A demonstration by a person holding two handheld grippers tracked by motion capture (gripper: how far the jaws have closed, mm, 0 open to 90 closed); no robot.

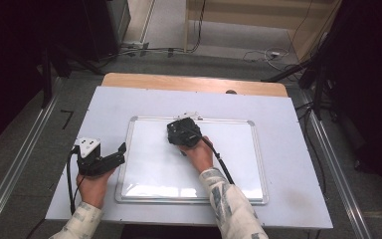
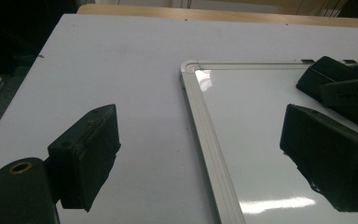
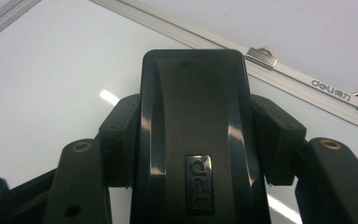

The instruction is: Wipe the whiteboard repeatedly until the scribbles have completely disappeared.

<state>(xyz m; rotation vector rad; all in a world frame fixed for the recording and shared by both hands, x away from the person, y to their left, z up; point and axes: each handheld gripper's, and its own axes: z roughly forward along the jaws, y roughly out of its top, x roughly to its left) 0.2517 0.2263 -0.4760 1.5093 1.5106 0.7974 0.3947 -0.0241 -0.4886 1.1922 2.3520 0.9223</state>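
A white dry-erase board with a silver frame lies on the table. My right gripper rests on the board near its far edge, shut on a black board eraser marked "deli". Its pads press on the eraser's two long sides. The board's far frame with metal hanging clips runs just beyond the eraser. My left gripper stands open at the board's left edge, with one jaw over the table, the other over the board, and nothing between them. The right gripper also appears far off in the left gripper view.
The board sits on a pale table top with a wooden strip along its far side. Cables trail from each gripper toward the person. Grey floor and metal rails flank the table.
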